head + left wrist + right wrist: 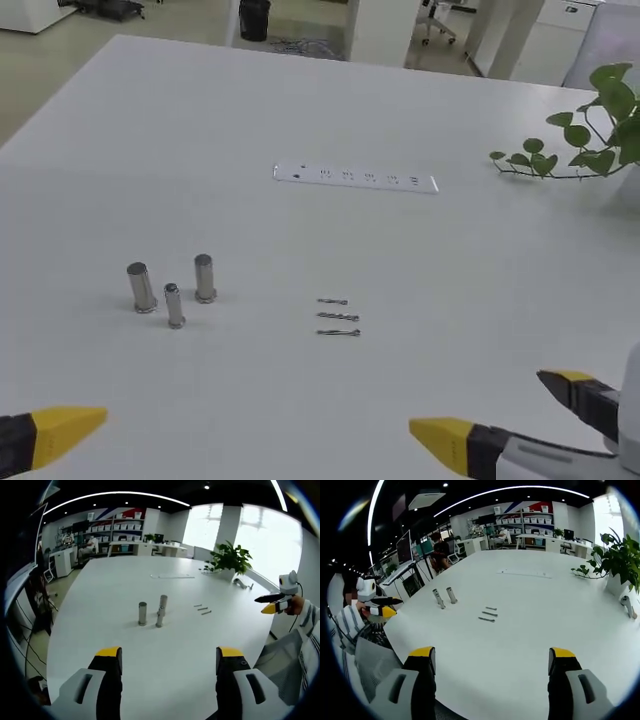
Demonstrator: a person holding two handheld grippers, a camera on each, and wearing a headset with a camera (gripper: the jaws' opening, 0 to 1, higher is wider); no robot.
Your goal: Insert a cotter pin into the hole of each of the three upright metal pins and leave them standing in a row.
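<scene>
Here the three thin silvery cotter pins lie flat on the white desk, one behind another in a short column. Each has its long axis running side to side across the head view — crosswise, I judge, to a reach from the near edge. They sit ahead and a little left of the yellow-tipped right tool, whose jaws stand wide apart with nothing between them; this is the nearer tool. The yellow-tipped left tool is also spread wide and empty. Ahead of it, well apart from the cotter pins, stand the three upright grey metal pins in a loose cluster rather than a row. Their cross-holes and the cotter pins' heads are too small to make out, and in the head view the left tool is cut off at the frame edge.
</scene>
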